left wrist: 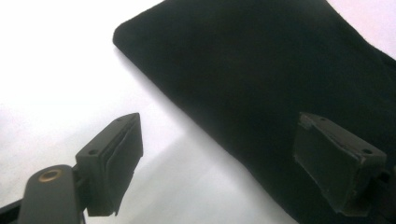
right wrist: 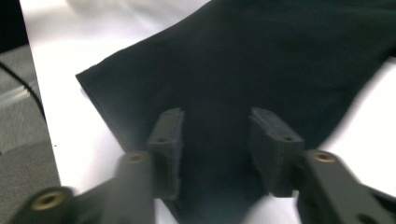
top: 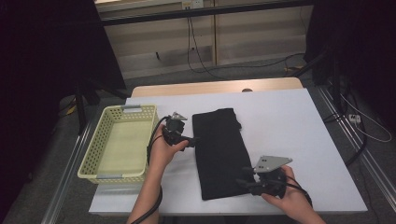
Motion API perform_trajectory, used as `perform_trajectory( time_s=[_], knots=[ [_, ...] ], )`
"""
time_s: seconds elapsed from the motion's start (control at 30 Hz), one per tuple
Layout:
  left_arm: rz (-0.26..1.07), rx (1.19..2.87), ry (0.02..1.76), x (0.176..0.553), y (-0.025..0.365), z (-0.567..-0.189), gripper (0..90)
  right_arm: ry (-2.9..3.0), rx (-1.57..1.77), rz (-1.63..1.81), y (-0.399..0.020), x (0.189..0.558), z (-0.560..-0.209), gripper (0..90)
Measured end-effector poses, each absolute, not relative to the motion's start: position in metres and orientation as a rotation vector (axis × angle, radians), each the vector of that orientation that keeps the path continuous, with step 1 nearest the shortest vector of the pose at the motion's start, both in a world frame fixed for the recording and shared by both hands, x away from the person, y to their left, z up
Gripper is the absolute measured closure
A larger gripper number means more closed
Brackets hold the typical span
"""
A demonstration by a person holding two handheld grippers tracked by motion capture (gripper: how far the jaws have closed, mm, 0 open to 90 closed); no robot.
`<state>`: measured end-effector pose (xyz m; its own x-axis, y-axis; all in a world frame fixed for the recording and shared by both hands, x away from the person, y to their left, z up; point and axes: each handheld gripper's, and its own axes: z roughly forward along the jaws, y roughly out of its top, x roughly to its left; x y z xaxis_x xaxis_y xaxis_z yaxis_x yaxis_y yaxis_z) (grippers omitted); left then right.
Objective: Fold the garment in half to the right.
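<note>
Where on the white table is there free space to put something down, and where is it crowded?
The widest bare patch lies between the black cloth and the white table's right edge. A narrower strip runs behind the cloth, up to the far edge. It is crowded between the basket and the cloth, where the left hand-held gripper works.

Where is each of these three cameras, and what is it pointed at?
High view: above the person's side, looking forward and down at the white table, basket, black cloth; forearms and both hands show.
Left gripper view: on the left tool, facing the cloth's edge; its open jaws show.
Right gripper view: on the right tool, open jaws over the cloth.
Shared: the black cloth.
</note>
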<state>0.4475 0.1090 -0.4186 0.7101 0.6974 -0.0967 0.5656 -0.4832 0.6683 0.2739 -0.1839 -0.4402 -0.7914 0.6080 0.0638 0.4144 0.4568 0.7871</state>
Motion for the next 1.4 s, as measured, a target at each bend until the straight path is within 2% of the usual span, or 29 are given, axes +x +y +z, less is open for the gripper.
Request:
perform_trajectory(
  time_s=[0.2, 0.23, 0.6, 0.67, 1.4],
  knots=[
    [0.237, 2.221, 0.958, 0.447, 0.108, -0.420, 16.6, 2.557, 0.901, 1.215, -0.180, 0.276, -0.456, 42.5],
    [0.239, 2.218, 0.961, 0.447, 0.108, -0.421, 16.6, 2.562, 0.875, 1.216, -0.184, 0.271, -0.458, 37.8],
    [0.226, 2.229, 0.963, 0.448, 0.106, -0.424, 16.6, 2.557, 0.772, 1.182, -0.189, 0.265, -0.459, 33.4],
    [0.229, 2.232, 0.962, 0.449, 0.106, -0.425, 16.6, 2.542, 0.786, 1.131, -0.191, 0.268, -0.459, 23.0],
    [0.223, 2.238, 0.965, 0.448, 0.107, -0.426, 16.6, 2.500, 0.932, 1.110, -0.195, 0.275, -0.462, 19.7]
  ],
)
